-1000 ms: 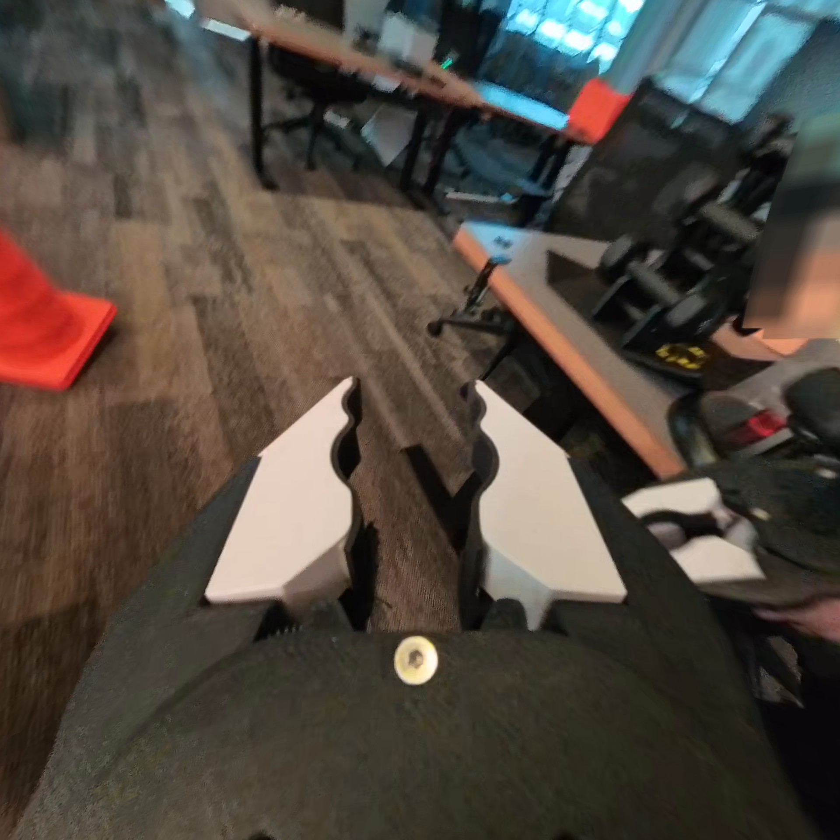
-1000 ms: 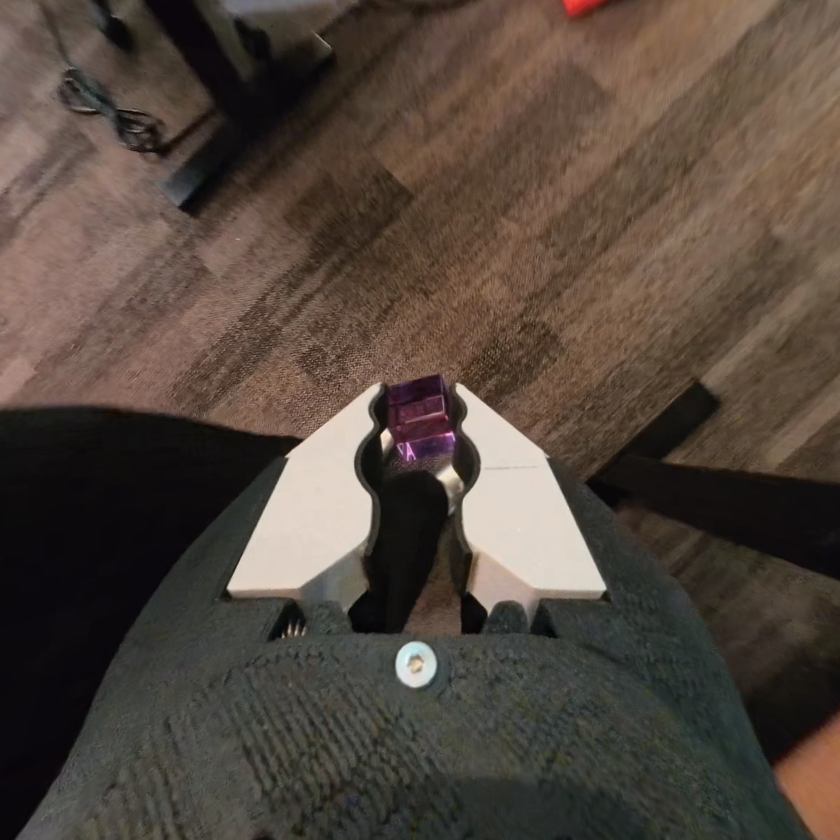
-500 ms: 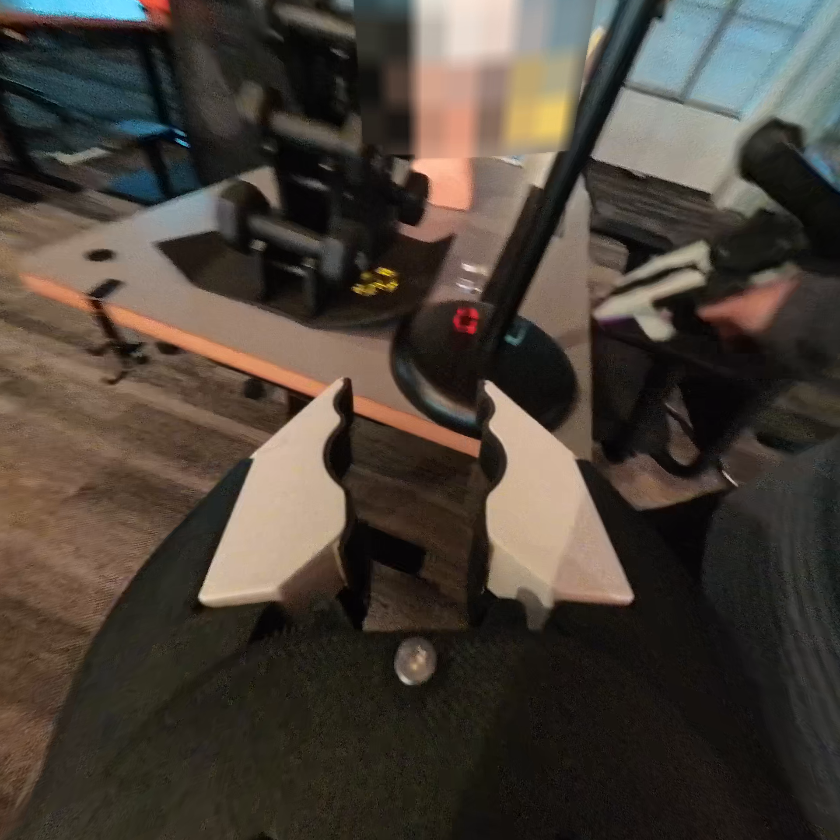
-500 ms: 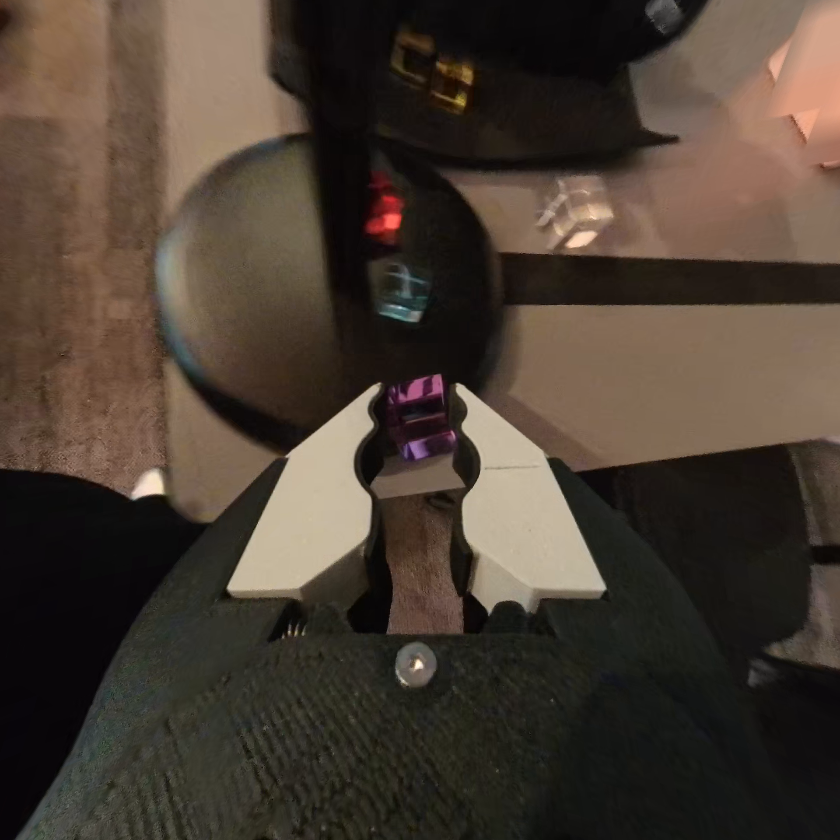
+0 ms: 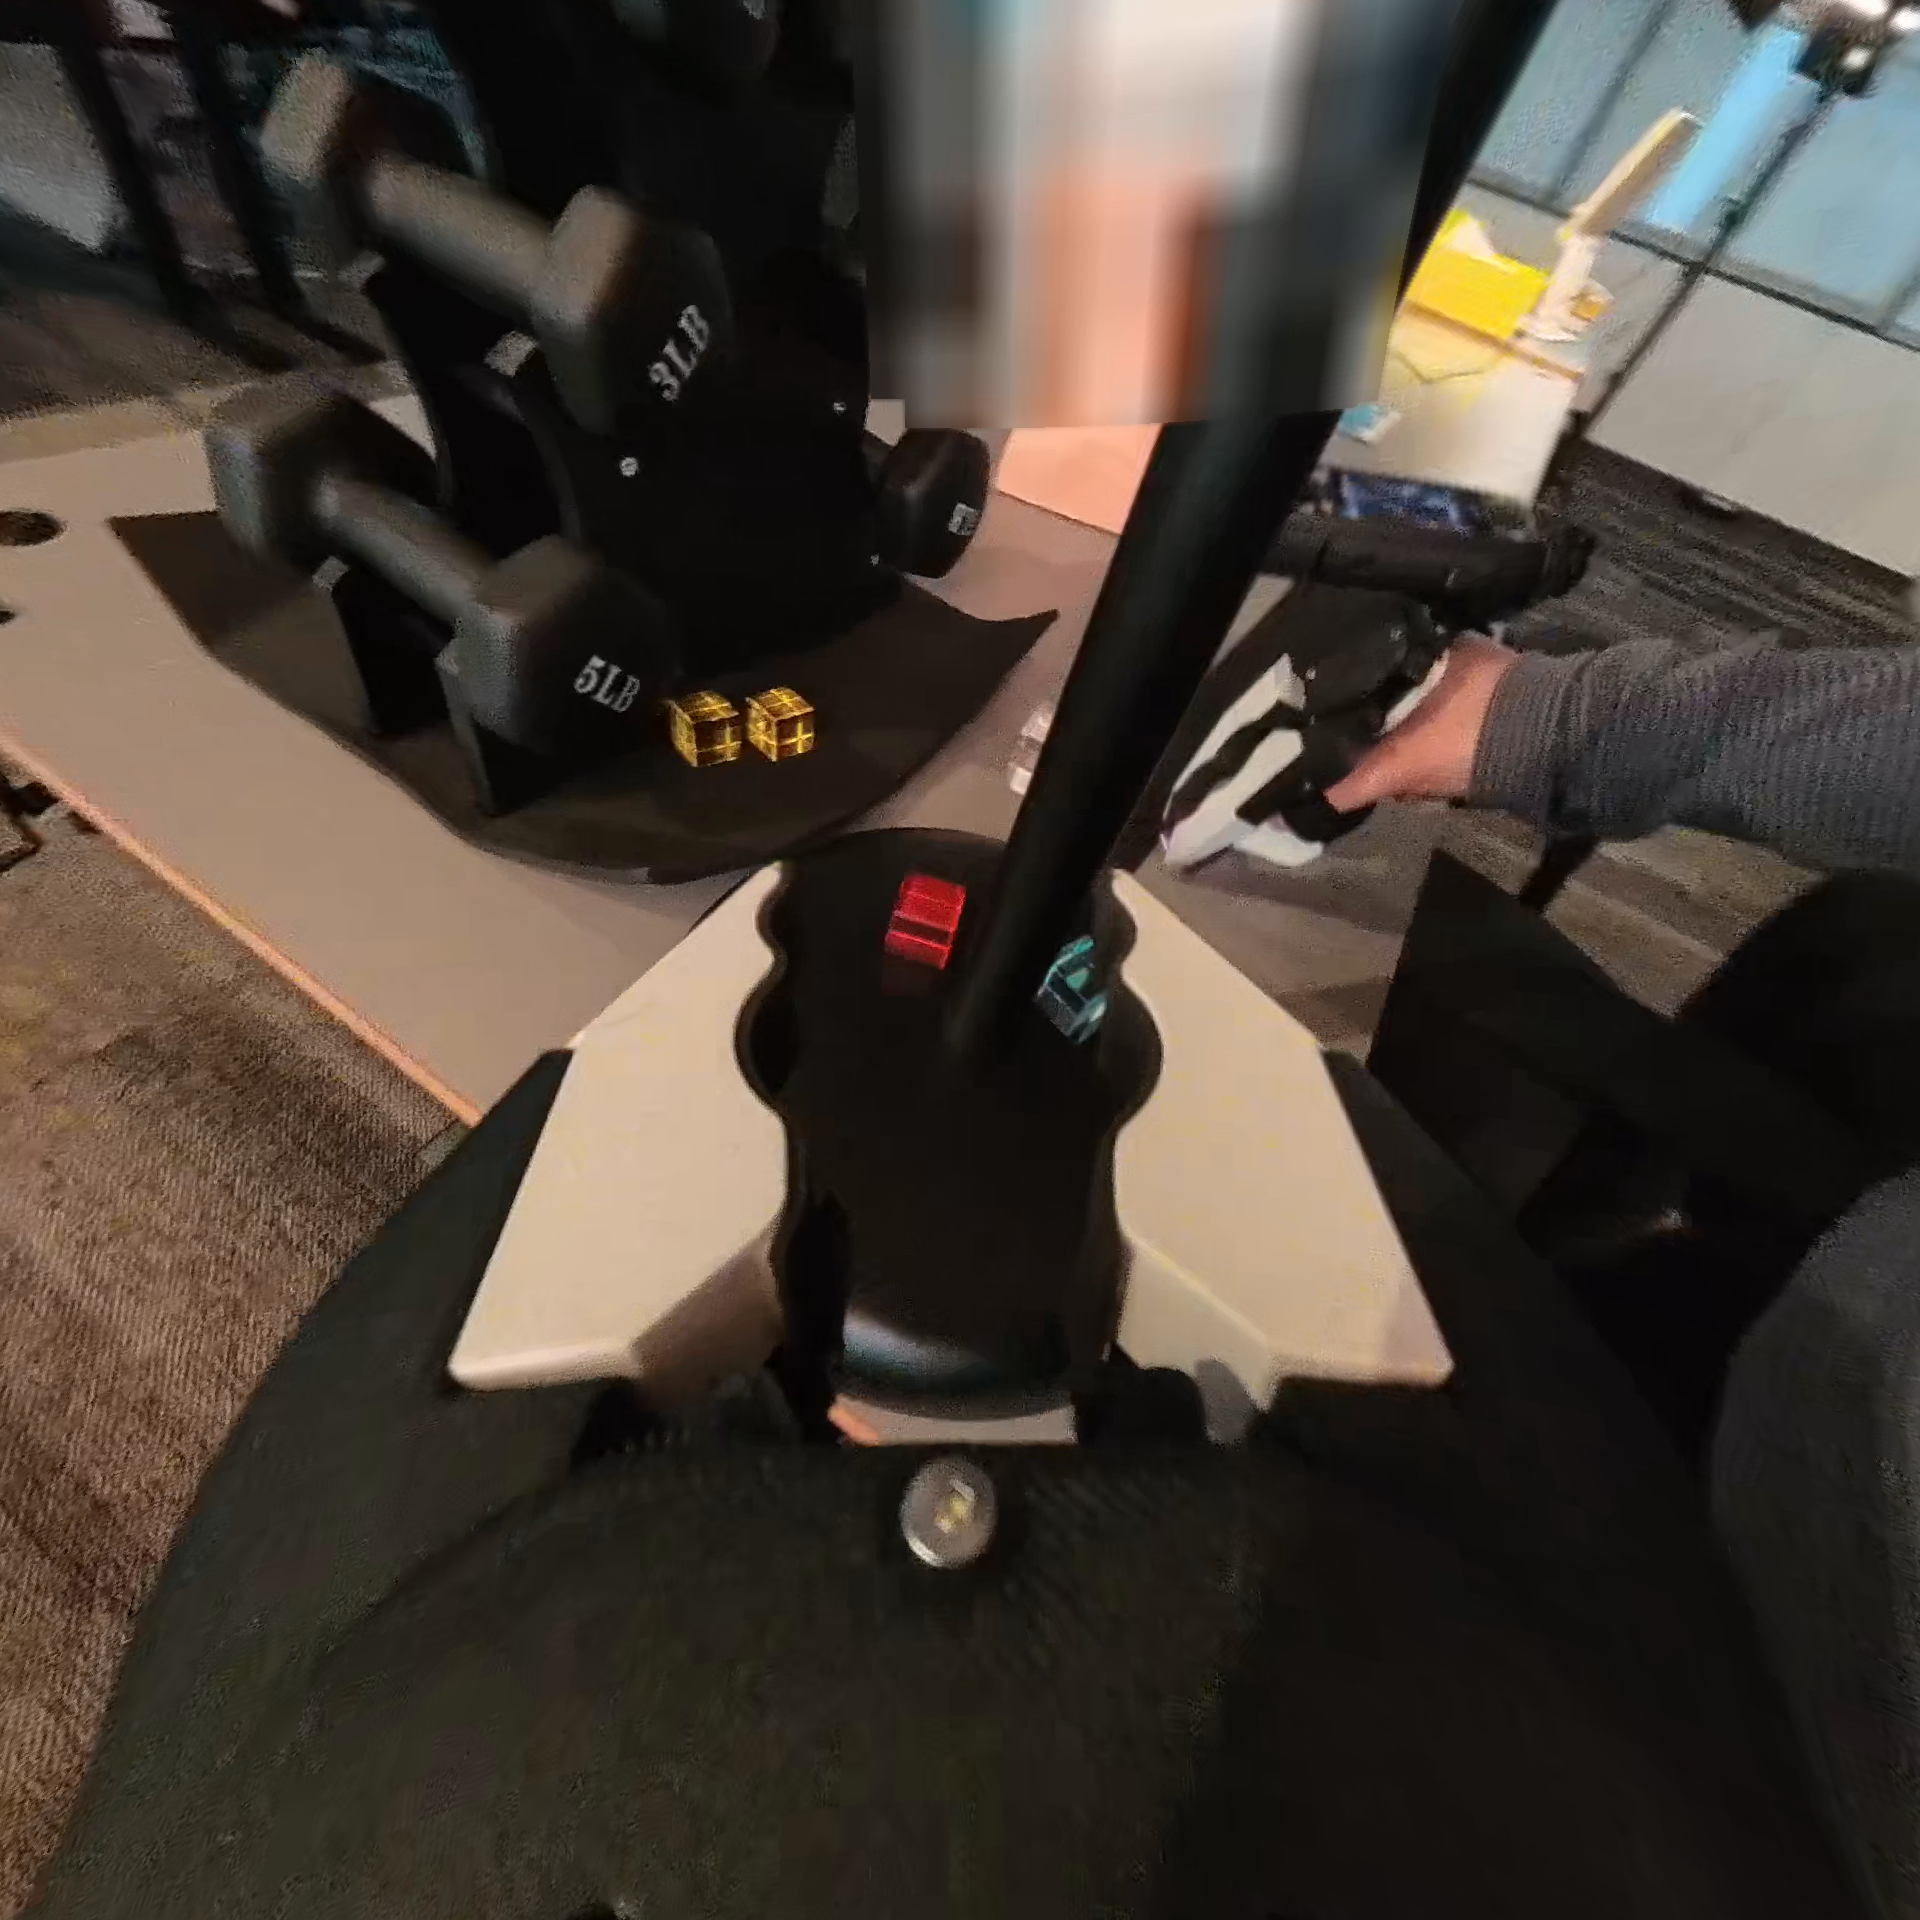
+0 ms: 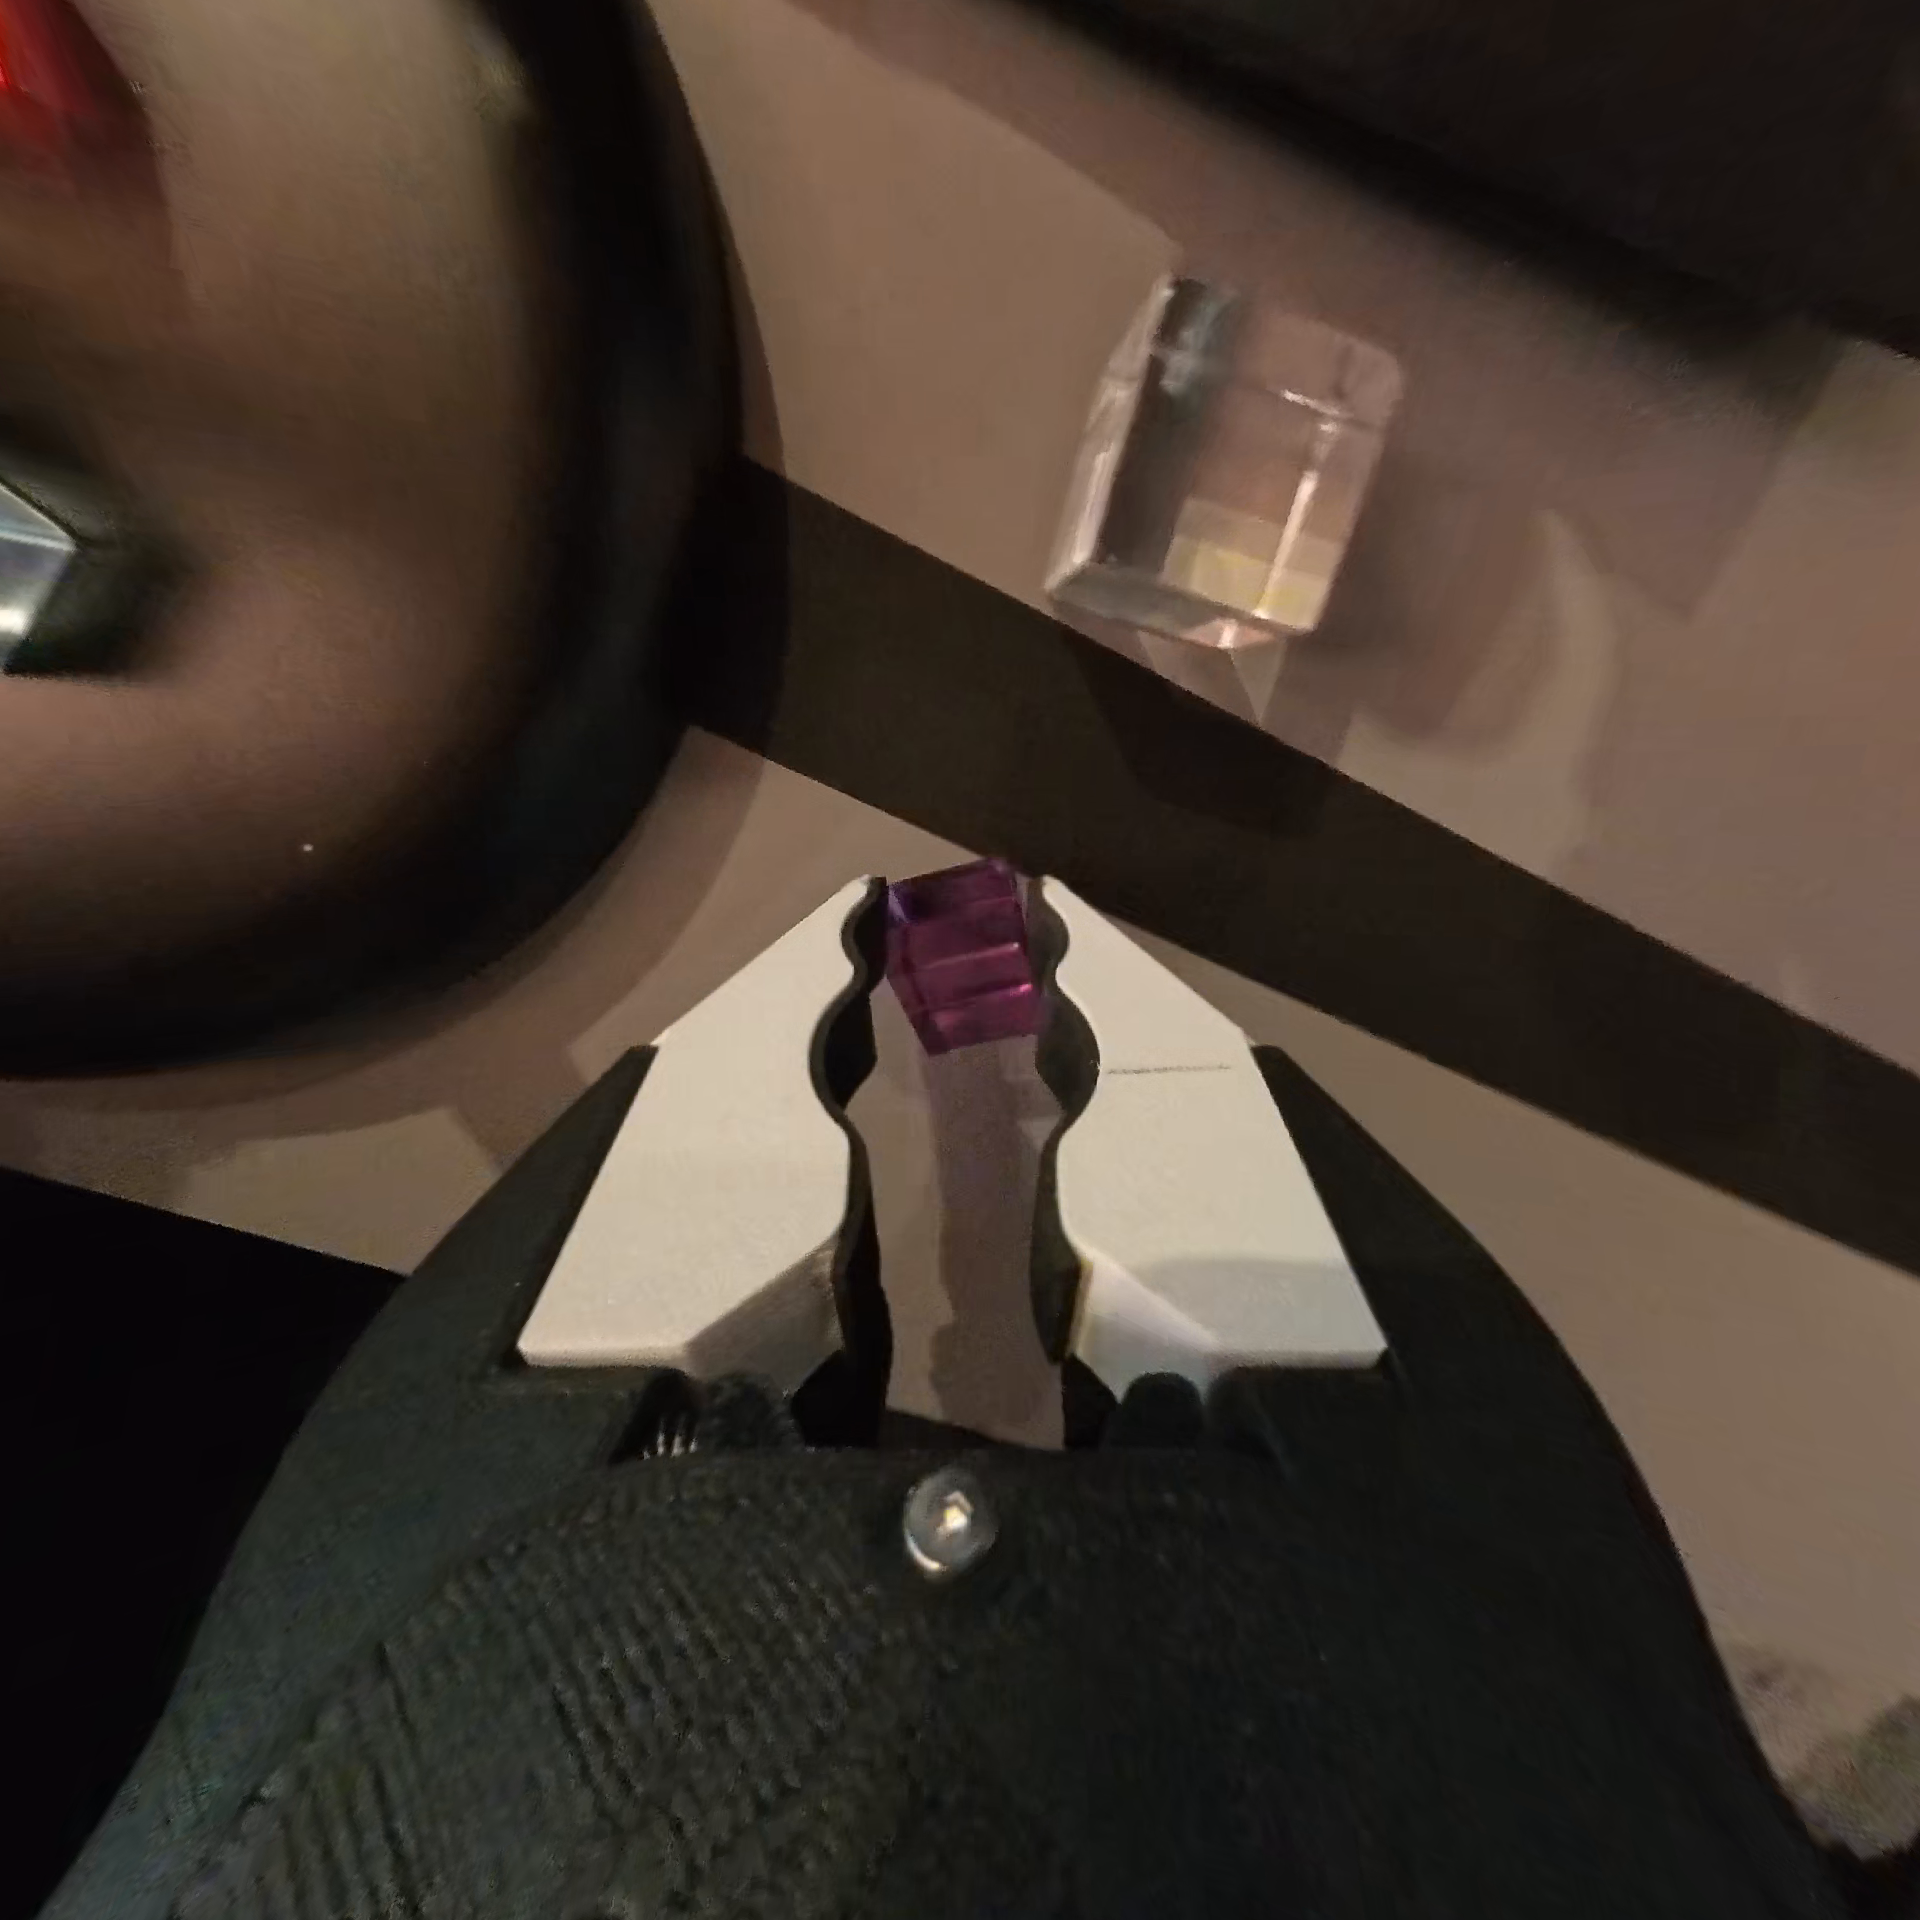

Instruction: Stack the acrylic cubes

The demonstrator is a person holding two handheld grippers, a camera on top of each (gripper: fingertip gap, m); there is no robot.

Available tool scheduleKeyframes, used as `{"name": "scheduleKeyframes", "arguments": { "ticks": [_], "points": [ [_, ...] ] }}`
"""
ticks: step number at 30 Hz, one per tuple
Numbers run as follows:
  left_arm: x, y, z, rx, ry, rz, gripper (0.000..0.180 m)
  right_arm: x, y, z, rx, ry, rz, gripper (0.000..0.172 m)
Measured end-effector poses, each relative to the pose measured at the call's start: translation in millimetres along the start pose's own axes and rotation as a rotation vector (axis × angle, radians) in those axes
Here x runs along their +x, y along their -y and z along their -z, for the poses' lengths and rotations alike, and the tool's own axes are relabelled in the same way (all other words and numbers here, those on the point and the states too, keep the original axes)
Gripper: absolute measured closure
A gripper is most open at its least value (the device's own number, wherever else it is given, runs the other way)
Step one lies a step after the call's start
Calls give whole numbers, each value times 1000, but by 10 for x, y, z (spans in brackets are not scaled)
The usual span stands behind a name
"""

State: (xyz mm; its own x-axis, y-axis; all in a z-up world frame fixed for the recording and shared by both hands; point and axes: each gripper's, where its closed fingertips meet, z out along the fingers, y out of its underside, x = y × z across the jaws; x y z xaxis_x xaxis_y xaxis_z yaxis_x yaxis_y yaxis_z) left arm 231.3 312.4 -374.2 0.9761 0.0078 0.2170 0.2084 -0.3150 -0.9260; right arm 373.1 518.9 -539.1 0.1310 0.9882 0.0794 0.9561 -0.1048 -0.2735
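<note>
Swinging in from floor to tabletop [image 5: 312, 852]: left tool [image 5: 951, 935] gaping wider over red cube [image 5: 923, 921], right tool [image 6: 956, 940] still gripping purple cube [image 6: 961, 961].

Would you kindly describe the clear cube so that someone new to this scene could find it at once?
Start at the grey table and find the round black stand base on it. The clear cube lies just beyond the dark strip running out from that base, ahead of the right claw. Unlike the purple cube gripped in that claw, it is colourless and lies free.
</note>
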Motion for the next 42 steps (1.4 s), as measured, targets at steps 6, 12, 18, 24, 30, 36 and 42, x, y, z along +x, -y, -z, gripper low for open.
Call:
{"name": "scheduleKeyframes", "arguments": {
  "ticks": [6, 12, 18, 24, 30, 36, 42],
  "points": [
    [121, -124, 168, -23, 150, 41, 122, 28, 182, 129, 166, 16, -18, 112],
    [157, -252, 352, -56, 231, 86, 119, -525, 811, 725, 549, 363, 59, 106],
    [300, -301, 415, -53, 267, 76, 119, -914, 702, 488, 486, 299, 402, 108],
    [407, -448, 573, -60, 300, 105, 120, 424, 590, 49, 272, -12, -49, 80],
    [460, -522, 598, -95, 317, 112, 119, 586, 552, -195, 141, -92, 74, 143],
    [243, -396, 592, -214, 428, 129, 109, 462, 665, 176, 317, -65, 61, 172],
    [185, -300, 491, -200, 407, 158, 107, 407, 834, -35, 280, 86, -140, 101]
  ]
}}
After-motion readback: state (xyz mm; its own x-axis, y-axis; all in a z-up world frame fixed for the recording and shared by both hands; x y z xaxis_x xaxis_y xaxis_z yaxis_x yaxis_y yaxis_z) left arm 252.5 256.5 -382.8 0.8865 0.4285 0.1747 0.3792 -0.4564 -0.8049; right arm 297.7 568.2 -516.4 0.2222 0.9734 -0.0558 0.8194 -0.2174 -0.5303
